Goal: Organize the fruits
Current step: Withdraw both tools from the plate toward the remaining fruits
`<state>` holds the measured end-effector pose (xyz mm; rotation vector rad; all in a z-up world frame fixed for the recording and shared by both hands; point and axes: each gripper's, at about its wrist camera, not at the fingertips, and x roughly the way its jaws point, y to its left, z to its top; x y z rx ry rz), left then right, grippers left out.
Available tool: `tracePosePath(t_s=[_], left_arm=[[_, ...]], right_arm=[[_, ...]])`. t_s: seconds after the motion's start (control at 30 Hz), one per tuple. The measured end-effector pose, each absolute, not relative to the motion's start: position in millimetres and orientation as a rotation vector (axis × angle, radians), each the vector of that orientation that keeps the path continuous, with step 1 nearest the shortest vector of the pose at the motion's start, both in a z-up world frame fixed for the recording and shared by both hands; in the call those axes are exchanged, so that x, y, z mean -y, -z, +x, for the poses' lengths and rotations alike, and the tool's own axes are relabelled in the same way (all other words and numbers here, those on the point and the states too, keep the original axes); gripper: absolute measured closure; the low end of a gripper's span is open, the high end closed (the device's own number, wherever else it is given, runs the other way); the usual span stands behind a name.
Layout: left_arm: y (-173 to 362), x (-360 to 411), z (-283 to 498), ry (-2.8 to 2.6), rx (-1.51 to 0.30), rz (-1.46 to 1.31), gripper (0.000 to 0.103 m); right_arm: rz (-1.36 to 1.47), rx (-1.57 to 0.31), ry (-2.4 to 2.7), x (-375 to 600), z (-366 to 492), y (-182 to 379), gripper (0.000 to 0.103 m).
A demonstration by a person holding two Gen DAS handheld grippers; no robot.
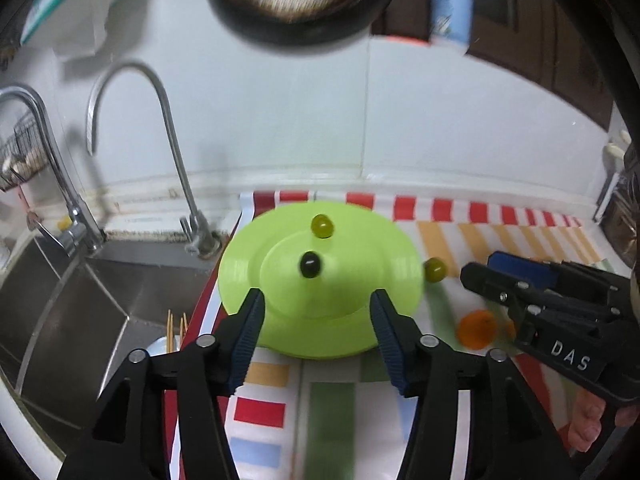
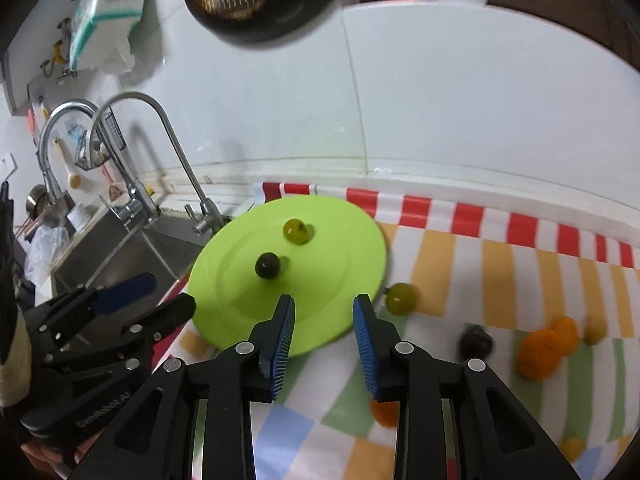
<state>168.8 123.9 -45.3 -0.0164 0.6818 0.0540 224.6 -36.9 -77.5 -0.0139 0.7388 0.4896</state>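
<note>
Two grippers hover above the striped cloth (image 2: 460,248) on the counter, side by side. On the left gripper (image 1: 316,304) the blue-padded jaws stand well apart with nothing between them, only the near rim of the green plate (image 1: 360,248) showing in the gap. On the right gripper (image 2: 324,312) the jaws are parted by a narrower gap, also empty, and they frame the plate's near edge from the other side. In the left wrist view the right gripper comes in from the right edge, low over the cloth.

On the plate lie two small round fruits, apart from each other: a dark one (image 2: 267,265) near the middle and a yellow-green one (image 2: 295,231) nearer the far rim. A third, yellow-green fruit (image 2: 400,298) sits on the cloth just beside the plate's right rim. Farther right on the cloth lie a dark fruit (image 2: 474,342), two orange fruits (image 2: 538,354) touching each other and a pale yellowish one (image 2: 595,330), all blurred. Another orange fruit (image 2: 385,414) shows partly behind the right gripper's finger.

Left of the plate is a steel sink (image 1: 100,304) with two curved taps (image 1: 160,112) at its back edge. A dark round pan (image 1: 296,0) hangs on the white wall above
</note>
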Motion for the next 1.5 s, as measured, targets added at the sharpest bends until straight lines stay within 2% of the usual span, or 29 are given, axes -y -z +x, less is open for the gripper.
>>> tracePosePath(t_s=[0.13,0.23,0.6,1.27,1.5], left_arm=[[30,-110,148,-0.03,-0.632,-0.022,0.038],[20,-99,132,-0.03,-0.592,-0.016,0.032],[5,-54,91,0.071,-0.544,0.015,0.022],[33,8,98,0.257,-0.572,0.084,0.024],[46,25,111,0.309,-0.607,0.104,0.03]], right_arm=[[-0.008,-0.696,-0.469,57,199,61,0.068],[-0.018,-0.666,-0.444,71,180,52,0.062],[0.016,-0.609,-0.306,131,128,27,0.054],[-0.001,-0.643,-0.129,189,99,47,0.054],[0.005,-0.665,-0.115,200,105,60,0.054]])
